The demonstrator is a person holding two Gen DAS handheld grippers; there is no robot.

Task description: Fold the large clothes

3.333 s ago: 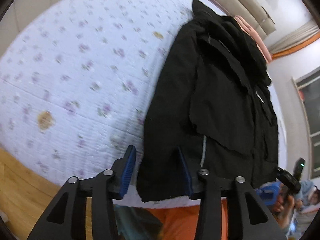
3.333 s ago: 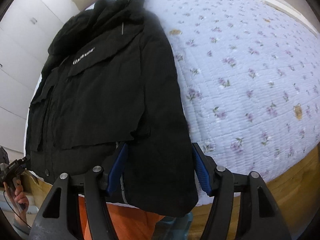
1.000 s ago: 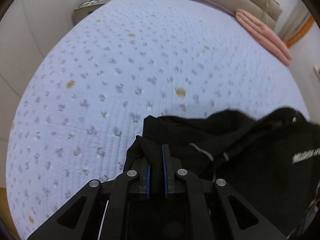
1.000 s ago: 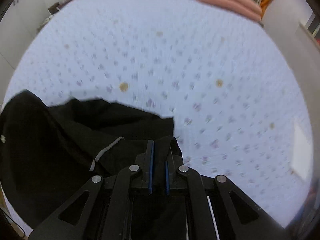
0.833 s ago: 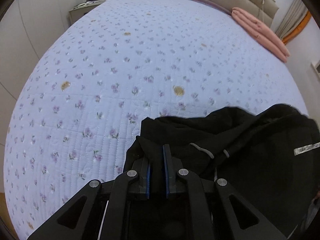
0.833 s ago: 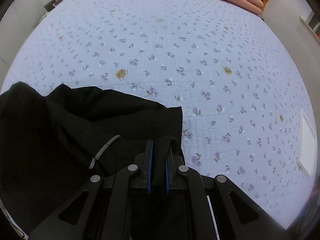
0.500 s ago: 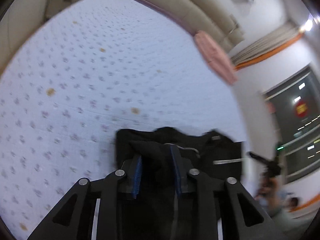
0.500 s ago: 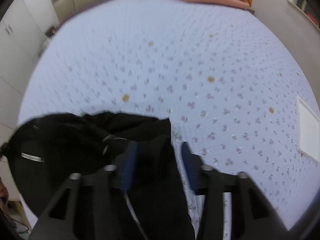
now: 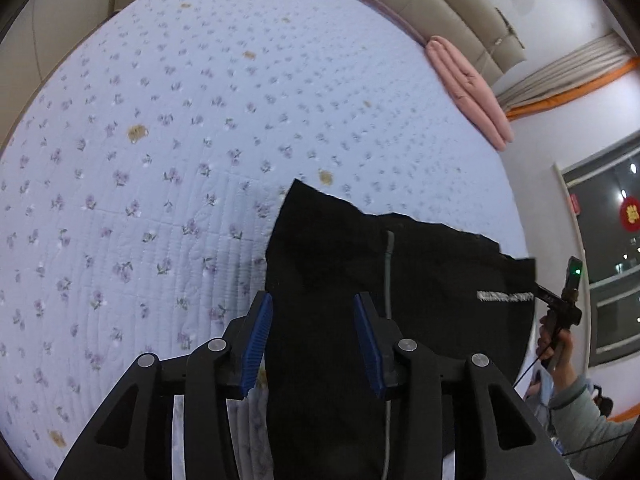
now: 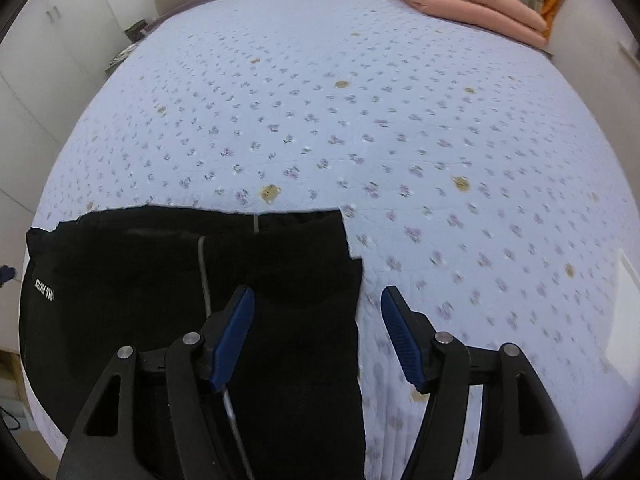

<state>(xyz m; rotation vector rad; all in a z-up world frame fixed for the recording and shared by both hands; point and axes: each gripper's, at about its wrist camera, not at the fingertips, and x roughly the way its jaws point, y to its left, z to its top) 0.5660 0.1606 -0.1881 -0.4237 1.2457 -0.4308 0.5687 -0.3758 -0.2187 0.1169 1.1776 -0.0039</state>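
Bed with a floral quilt fills both views, a folded pink blanket at its far edge. Black jacket lies folded at the near edge of the bed. Left tongs and right tongs have just been opening: both spread above the jacket, blue pads clear of the cloth, nothing pinched.

A matt black cloth jacket lies on a quilted, stitched pale-blue floral bedspread; ribbed blue pads line matt black plastic gripper arms.
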